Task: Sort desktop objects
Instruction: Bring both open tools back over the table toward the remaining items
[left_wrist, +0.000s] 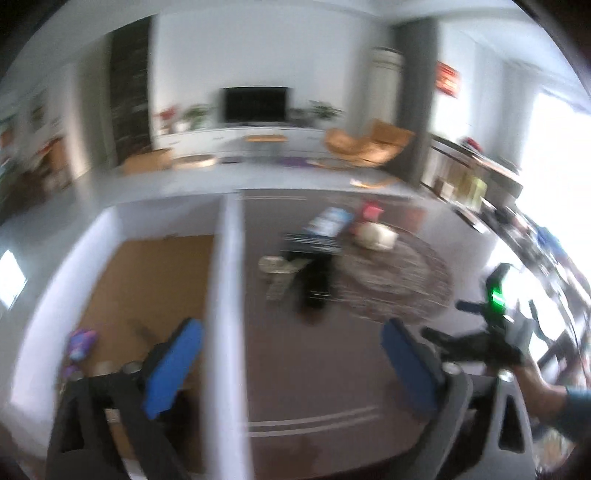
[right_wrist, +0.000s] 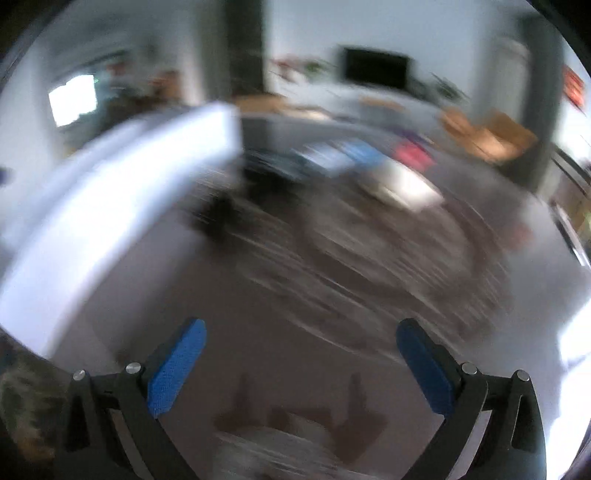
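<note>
box (left_wrist: 225, 295) left of mat (left_wrist: 399, 280), clutter (left_wrist: 314, 258) between, pouch (left_wrist: 82, 343) inside box

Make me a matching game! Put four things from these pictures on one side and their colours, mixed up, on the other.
Things:
1. TV
2. chair
3. pads on the left tongs
4. box wall

Colours:
A. white
B. blue
C. black
D. orange-tan

Pairs: 1-C, 2-D, 3-B, 4-A
</note>
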